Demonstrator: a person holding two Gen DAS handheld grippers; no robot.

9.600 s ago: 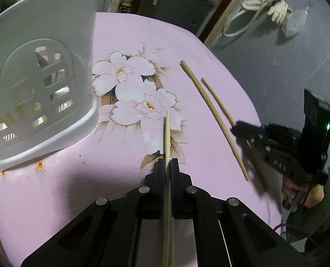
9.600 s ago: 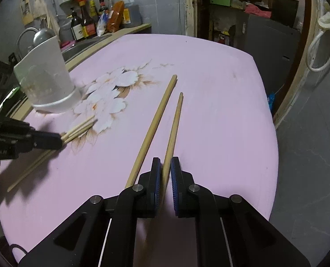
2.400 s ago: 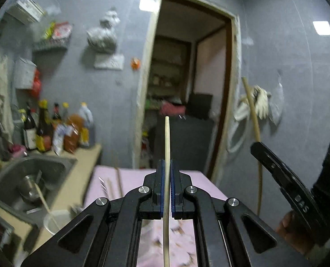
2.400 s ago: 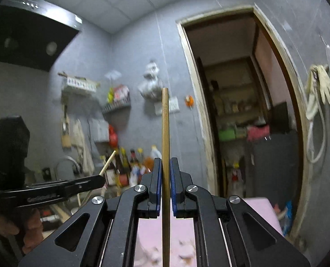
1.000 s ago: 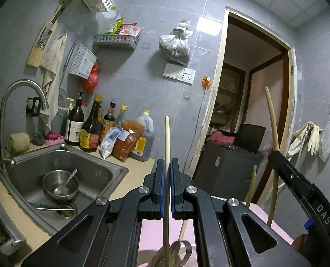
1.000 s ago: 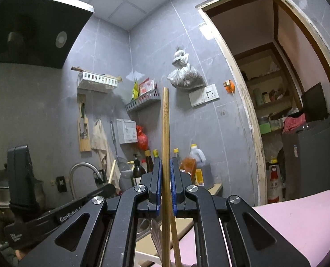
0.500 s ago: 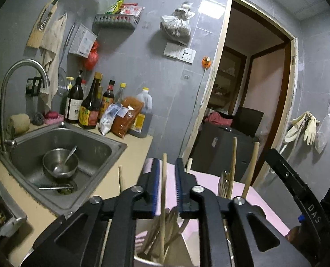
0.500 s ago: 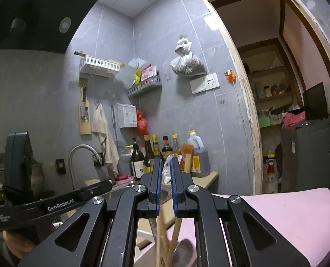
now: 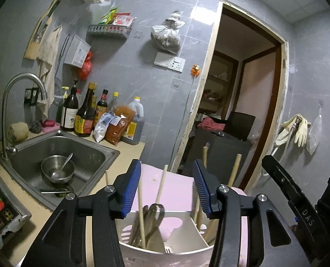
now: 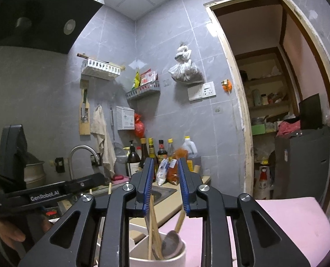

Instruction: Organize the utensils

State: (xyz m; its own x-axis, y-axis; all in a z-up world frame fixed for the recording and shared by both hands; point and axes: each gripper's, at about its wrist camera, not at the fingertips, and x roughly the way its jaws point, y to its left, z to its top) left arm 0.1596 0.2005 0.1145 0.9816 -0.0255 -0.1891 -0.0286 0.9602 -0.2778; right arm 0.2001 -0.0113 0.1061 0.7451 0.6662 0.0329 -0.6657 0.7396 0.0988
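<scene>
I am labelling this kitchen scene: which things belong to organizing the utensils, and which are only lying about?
Part of the job:
- white utensil holder
- chopsticks standing in it
- spoon in it
- left tool and right tool, both open

Just lying about:
- sauce bottles
- steel bowl in the sink
- gloves on the wall
</scene>
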